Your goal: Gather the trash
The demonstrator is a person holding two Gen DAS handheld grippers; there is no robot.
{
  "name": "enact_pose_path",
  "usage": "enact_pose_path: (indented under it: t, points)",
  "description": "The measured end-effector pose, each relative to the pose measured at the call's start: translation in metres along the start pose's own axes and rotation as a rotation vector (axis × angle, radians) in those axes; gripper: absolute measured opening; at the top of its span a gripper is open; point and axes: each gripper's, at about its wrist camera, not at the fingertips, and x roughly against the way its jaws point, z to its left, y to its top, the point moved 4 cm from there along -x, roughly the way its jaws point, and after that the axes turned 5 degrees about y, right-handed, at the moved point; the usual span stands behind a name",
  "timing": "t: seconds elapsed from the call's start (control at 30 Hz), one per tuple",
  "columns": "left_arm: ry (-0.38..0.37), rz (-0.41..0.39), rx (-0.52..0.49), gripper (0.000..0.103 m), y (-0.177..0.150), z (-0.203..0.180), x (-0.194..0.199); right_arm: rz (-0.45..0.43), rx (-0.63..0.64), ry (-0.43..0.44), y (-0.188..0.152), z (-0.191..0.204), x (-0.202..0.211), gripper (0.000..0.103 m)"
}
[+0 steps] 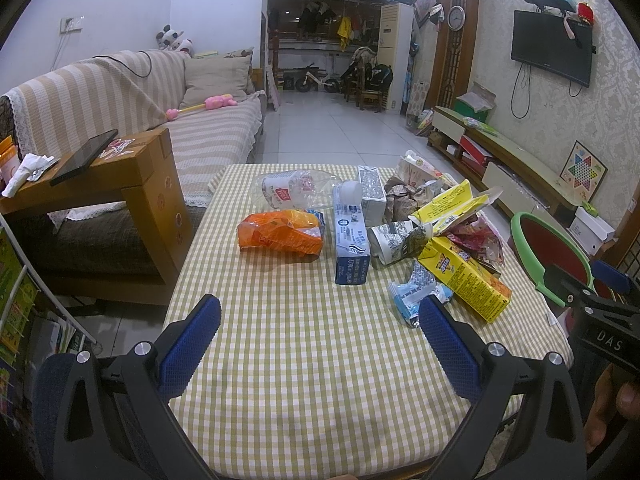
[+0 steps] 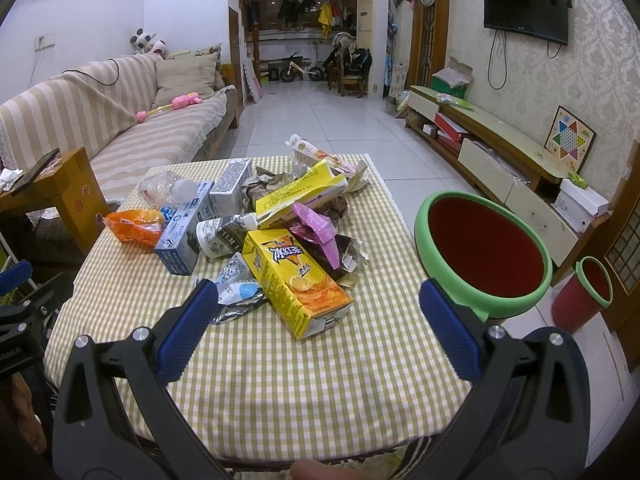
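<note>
1. Left wrist view: my left gripper (image 1: 320, 340) hung wide and empty over bare tablecloth (image 1: 304, 360), short of the trash pile. The orange bag (image 1: 280, 236) and blue carton (image 1: 351, 248) lay nearest ahead.
2. Right wrist view: my right gripper (image 2: 316, 328) was likewise spread wide and held nothing. Its left finger (image 2: 188, 328) sat just beside the foil wrapper (image 2: 236, 300); the yellow carton (image 2: 296, 284) lay between the fingers, further on.
3. Bin (image 2: 484, 256), green-rimmed and red inside, stood just off the table's right edge, near my right finger (image 2: 450, 336). A smaller bin (image 2: 588, 296) stood on the floor beyond.
4. Risk, as I judged it: the pile was tangled. The pink wrapper (image 2: 316, 228), paper cup (image 2: 224, 236) and second yellow carton (image 2: 300, 192) overlapped, so pulling one piece could have dragged others off the table.
5. Risk: the foil wrapper was thin and flat; my jaws might have pinched cloth along with it and rucked the tablecloth.
6. Risk: the clear bottle (image 1: 292, 192) looked crushed and slick, likely to squirt out of a squeeze.
7. Risk: the open-ended carton might have dripped or buckled if gripped at its flap.
8. Risk: swinging right, my finger could have knocked the bin's rim and tipped it.
</note>
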Motion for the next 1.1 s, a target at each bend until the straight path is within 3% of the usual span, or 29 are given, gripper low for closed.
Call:
enact_pose_path:
  t: [0.57,1.1]
  points:
    - [0.006,0.011,0.003,0.095,-0.002,0.001,-0.001,0.014,0.006,0.010,0.000,0.002,-0.005,0.099]
    - [-0.083,0.205,0.062,0.095,0.005,0.000,-0.057,0.219,0.009,0.075,0.003,-0.010,-0.057,0.099]
